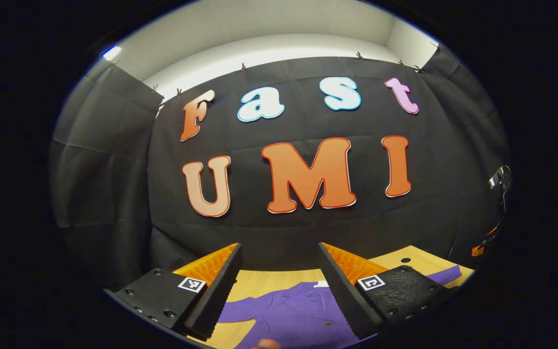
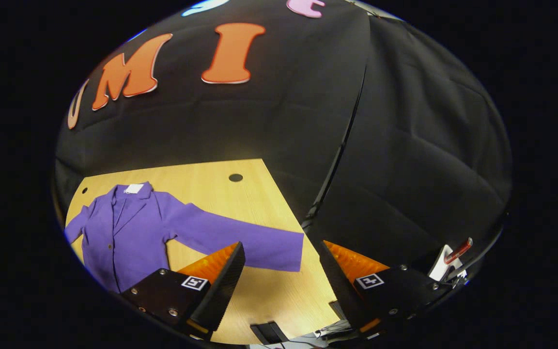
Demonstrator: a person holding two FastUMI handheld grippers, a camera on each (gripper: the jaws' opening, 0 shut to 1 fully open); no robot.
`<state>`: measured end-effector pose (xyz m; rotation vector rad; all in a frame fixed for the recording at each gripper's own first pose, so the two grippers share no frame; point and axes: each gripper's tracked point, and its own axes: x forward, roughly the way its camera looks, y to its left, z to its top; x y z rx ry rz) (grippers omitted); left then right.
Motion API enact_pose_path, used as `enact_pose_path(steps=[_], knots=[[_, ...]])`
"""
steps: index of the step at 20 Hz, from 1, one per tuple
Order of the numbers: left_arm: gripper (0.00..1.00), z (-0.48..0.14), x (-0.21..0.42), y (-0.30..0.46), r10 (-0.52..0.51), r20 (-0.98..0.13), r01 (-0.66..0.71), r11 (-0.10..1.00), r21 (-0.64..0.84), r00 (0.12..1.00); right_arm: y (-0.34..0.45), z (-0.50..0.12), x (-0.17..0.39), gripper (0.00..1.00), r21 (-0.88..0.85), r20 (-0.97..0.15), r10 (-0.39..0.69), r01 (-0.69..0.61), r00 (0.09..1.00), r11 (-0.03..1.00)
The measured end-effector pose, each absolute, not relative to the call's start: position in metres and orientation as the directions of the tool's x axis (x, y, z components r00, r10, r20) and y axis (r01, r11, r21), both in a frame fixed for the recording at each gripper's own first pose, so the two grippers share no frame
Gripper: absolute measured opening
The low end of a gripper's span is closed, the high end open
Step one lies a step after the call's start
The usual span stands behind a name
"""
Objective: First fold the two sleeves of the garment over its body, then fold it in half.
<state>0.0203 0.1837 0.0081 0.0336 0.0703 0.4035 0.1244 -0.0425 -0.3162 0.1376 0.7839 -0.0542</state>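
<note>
we hold the left gripper (image 1: 279,291) raised and nearly level, its two fingers spread wide apart with nothing between them. our right gripper (image 2: 281,286) tilts downward, fingers likewise spread wide and gripping nothing. a fingertip (image 1: 266,344) peeks in at the left gripper view's bottom edge.

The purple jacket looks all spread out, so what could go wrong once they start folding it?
The purple jacket's long sleeve ends close to the wooden table's edge, so a clumsy pinch might drag its cuff off. Both hand-held grippers, left and right, are open and above the cloth, so either could grab too little fabric. The flat-lying collar may bunch when the jacket is halved.
</note>
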Motion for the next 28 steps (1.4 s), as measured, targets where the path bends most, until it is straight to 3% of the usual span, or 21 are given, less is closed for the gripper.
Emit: enact_pose_path(steps=[5,12,20,28], knots=[[1.00,-0.001,0.027,0.179,0.450,-0.102,-0.443,0.892,0.085,0.887,-0.051,-0.377,0.142,0.95,0.187,-0.829,0.092,0.119,0.552,0.975],[1.00,-0.035,0.037,0.157,0.473,-0.204,-0.459,0.881,0.111,0.857,-0.043,-0.450,0.162,0.95,0.331,-0.903,0.265,0.155,0.339,0.931],[1.00,-0.050,0.051,0.145,0.472,-0.267,-0.428,0.880,0.208,0.840,-0.043,-0.507,0.174,0.92,0.326,-0.943,0.301,0.207,0.140,0.923],[0.98,-0.076,0.045,0.137,0.495,-0.340,-0.441,0.868,0.228,0.799,-0.042,-0.532,0.173,0.84,0.205,-0.979,0.201,0.196,0.040,0.959]])
